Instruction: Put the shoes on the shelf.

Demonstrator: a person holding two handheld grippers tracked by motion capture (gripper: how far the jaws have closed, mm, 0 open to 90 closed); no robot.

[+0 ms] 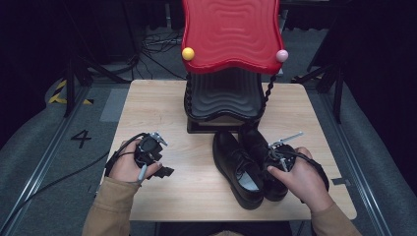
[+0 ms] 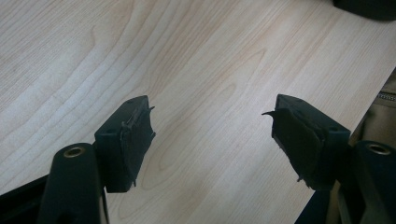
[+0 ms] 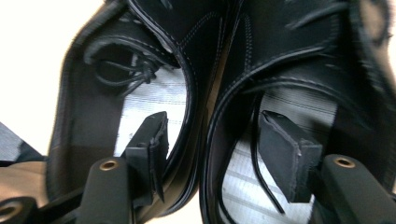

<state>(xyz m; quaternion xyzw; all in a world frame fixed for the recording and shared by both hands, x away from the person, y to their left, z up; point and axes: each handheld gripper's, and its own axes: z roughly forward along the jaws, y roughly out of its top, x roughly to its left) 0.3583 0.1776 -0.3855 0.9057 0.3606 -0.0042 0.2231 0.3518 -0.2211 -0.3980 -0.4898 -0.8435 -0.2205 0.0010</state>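
Shoes: black pair (image 1: 248, 164), side by side on table (image 1: 196, 191), near-right, in front of red rack (image 1: 231, 34).
R gripper (image 3: 212, 144): released; one jaw inside each shoe, inner walls between, pads not pressing.
L gripper (image 2: 212, 135): released, over bare wood, nothing between jaws.
Risk: closing now pinches only thin collars; pair may sag, twist, or one shoe drop.
Risk 2: lace (image 3: 123, 70) may snag a jaw.

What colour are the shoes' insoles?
Light grey with fine stripes, inside the black shoes; the right gripper view shows it best.
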